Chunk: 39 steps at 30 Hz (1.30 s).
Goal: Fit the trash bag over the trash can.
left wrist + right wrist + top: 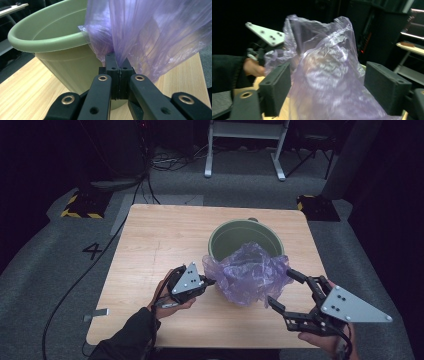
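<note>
Bag: thin translucent purple plastic bag [250, 272], crumpled, sat draped over the near rim of the bucket and hanging down its near side; mouth not yet spread round the rim.
Bucket: round sage-green plastic bucket [235, 234] stood upright on the far-centre part of the table, open top, nothing visible inside where the bag left it uncovered.
Left gripper: my left gripper [117, 64] was clamped tight on a fold of the bag's edge, jaws pressed together on the film, just beside the bucket wall below its rolled rim.
Right gripper: my right gripper [286, 292] had jaws wide apart, gripping nothing, the bag's right side bulging between them; whether the pads touched the film I could not tell.
Step (my guess): lining the bucket with the bag.
How to do well: I judged I should keep the left pinch fixed as anchor, close the right on a single layer of the edge opposite, not on a bunched wad, then pull the two apart to open the mouth before stretching it over the rim.
Risk: film looked thin, likely to slip or tear if yanked; light bucket might tip.
Table: pale wooden tabletop [155, 245], otherwise bare.
Surround: grey carpet, dark room, cables.
</note>
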Each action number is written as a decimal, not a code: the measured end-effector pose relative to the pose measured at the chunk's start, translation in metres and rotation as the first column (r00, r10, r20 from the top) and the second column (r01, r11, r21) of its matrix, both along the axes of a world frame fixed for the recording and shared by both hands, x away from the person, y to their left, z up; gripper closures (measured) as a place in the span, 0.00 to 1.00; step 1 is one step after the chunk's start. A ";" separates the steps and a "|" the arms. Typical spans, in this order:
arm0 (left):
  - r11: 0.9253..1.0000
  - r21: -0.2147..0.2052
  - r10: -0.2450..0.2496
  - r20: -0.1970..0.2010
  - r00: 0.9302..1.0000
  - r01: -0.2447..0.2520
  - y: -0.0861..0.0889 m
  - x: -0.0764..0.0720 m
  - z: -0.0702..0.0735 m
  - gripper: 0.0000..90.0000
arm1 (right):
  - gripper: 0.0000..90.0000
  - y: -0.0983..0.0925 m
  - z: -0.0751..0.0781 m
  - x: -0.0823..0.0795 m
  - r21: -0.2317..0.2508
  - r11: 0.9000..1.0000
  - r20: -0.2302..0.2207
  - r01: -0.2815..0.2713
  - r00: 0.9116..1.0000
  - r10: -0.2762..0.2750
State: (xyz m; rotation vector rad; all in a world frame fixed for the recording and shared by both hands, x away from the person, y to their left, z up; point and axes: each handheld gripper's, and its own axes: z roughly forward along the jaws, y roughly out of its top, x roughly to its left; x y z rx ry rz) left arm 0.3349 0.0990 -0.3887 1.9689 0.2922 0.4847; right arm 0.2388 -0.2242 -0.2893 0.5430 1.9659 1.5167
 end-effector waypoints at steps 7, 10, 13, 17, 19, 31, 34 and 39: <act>1.000 0.019 0.000 -0.003 1.000 0.001 0.000 0.004 -0.004 1.00 | 0.73 0.005 -0.013 0.031 -0.054 0.995 -0.049 0.080 0.995 -0.083; 1.000 0.025 0.005 -0.011 1.000 -0.005 0.002 0.007 -0.008 1.00 | 0.79 -0.001 -0.019 0.036 -0.052 0.994 -0.053 0.095 0.994 -0.097; 0.999 0.038 0.014 -0.021 1.000 -0.013 0.003 0.011 -0.012 1.00 | 0.84 -0.007 -0.023 0.041 -0.048 0.993 -0.059 0.111 0.992 -0.114; 0.999 0.048 0.021 -0.037 0.999 -0.019 0.005 0.016 -0.019 1.00 | 0.89 -0.013 -0.027 0.049 -0.051 0.989 -0.058 0.142 0.988 -0.145; 0.999 0.051 0.018 -0.039 0.999 -0.016 0.006 0.018 -0.020 1.00 | 0.90 -0.015 -0.029 0.051 -0.053 0.987 -0.061 0.150 0.986 -0.153; 0.999 0.030 0.032 -0.048 0.998 -0.031 0.012 0.021 -0.025 0.83 | 0.95 -0.032 -0.038 0.091 -0.050 0.981 -0.118 0.190 0.974 -0.194; 0.999 -0.004 0.036 -0.049 0.998 -0.036 0.016 0.016 -0.022 0.49 | 0.95 -0.030 -0.037 0.093 -0.057 0.982 -0.113 0.180 0.976 -0.185; 0.996 -0.085 0.038 0.005 0.999 -0.037 0.029 -0.009 -0.004 0.23 | 0.95 -0.029 -0.037 0.093 -0.073 0.982 -0.121 0.175 0.976 -0.183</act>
